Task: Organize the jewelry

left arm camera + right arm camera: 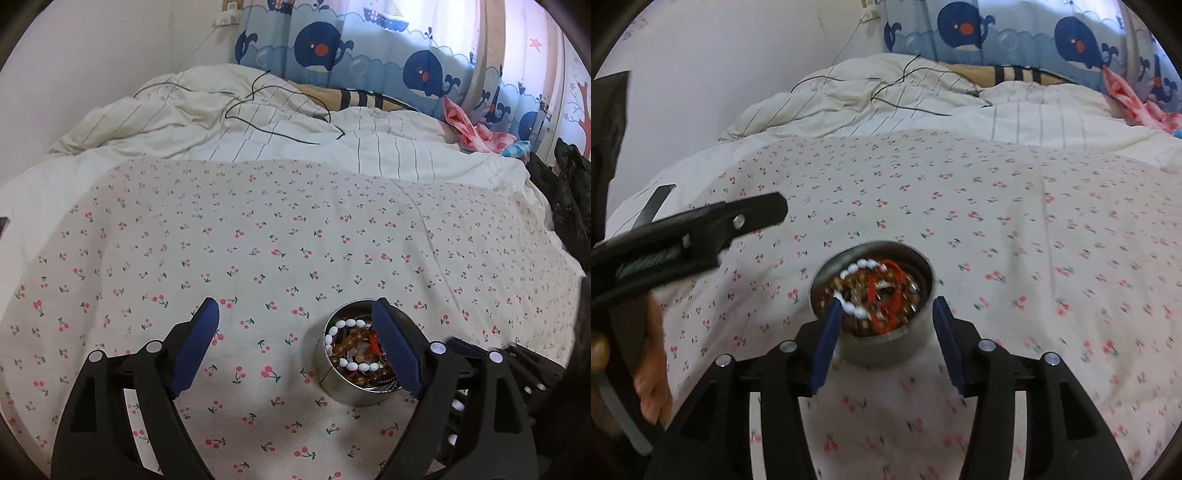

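Cotton sheet with a cherry print is spread over the bed; a striped duvet is bunched behind it, with a black cable trailed across, all well apart from the work. Left gripper is seen spread wide, nothing between its blue pads; its right-hand finger overlaps the tin's rim in that view, though contact cannot be confirmed. Right gripper is also spread, jaws set either side of the metal tin, which is stood upright on the sheet near the front edge; the left pad looks to be at or just inside the rim, the right pad just beside the wall and apart from it. Tin is filled to the brim with tangled jewelry: amber-brown beads, a red cord piece, and a white bead bracelet lying on top. Nothing has been taken out yet, judged from the full tin. Main risk: soft bedding under a light tin, so it could be tipped or shoved if a jaw is closed off-centre on the rim. Secondary risk: strands are interlocked, so several pieces could be dragged out together and spilled if one is pulled. Right view is motion-blurred, so pad placement is uncertain.
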A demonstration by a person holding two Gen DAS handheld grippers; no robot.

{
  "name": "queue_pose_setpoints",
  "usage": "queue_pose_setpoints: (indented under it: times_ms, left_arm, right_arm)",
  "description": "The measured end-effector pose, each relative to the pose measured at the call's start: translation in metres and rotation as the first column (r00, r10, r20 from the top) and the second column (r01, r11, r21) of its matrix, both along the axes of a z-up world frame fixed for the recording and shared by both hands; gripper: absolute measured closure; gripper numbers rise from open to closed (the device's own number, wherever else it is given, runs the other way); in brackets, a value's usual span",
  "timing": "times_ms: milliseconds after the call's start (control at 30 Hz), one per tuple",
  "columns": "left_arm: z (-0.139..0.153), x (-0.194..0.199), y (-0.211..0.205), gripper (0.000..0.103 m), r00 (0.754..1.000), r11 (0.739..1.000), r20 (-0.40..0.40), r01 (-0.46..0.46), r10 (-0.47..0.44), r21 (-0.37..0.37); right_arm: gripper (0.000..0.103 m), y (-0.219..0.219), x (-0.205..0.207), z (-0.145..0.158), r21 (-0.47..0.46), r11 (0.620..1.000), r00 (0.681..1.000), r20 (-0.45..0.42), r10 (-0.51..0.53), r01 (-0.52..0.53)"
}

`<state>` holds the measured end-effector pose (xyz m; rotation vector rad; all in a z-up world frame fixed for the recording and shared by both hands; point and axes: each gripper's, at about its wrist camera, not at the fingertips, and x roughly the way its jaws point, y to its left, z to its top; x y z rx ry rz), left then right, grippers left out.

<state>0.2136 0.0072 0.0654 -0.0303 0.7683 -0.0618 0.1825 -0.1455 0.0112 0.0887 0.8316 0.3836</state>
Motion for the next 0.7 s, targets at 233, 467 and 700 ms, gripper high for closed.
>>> queue_pose_setpoints:
  times_ms: [233,467,700]
  left_arm:
    - [0.004,-0.008,-0.007,0.018,0.999,0.999,0.034,0.012,-0.013,0.03]
    - [0.001,-0.016,-0.014,0.014,0.998,0.999,0.057,0.01,-0.013,0.047]
    - [-0.002,-0.026,-0.02,0.01,0.996,0.997,0.082,0.008,-0.014,0.075]
  right_arm:
    - [0.041,-0.022,-0.048,0.0,-0.036,0.998,0.999,0.021,-0.05,0.051]
    - [0.033,-0.028,-0.06,-0.002,-0.06,0.993,0.993,0.054,-0.102,0.105]
    - [0.022,-0.025,-0.067,0.006,-0.107,0.982,0.981,0.133,-0.142,0.156]
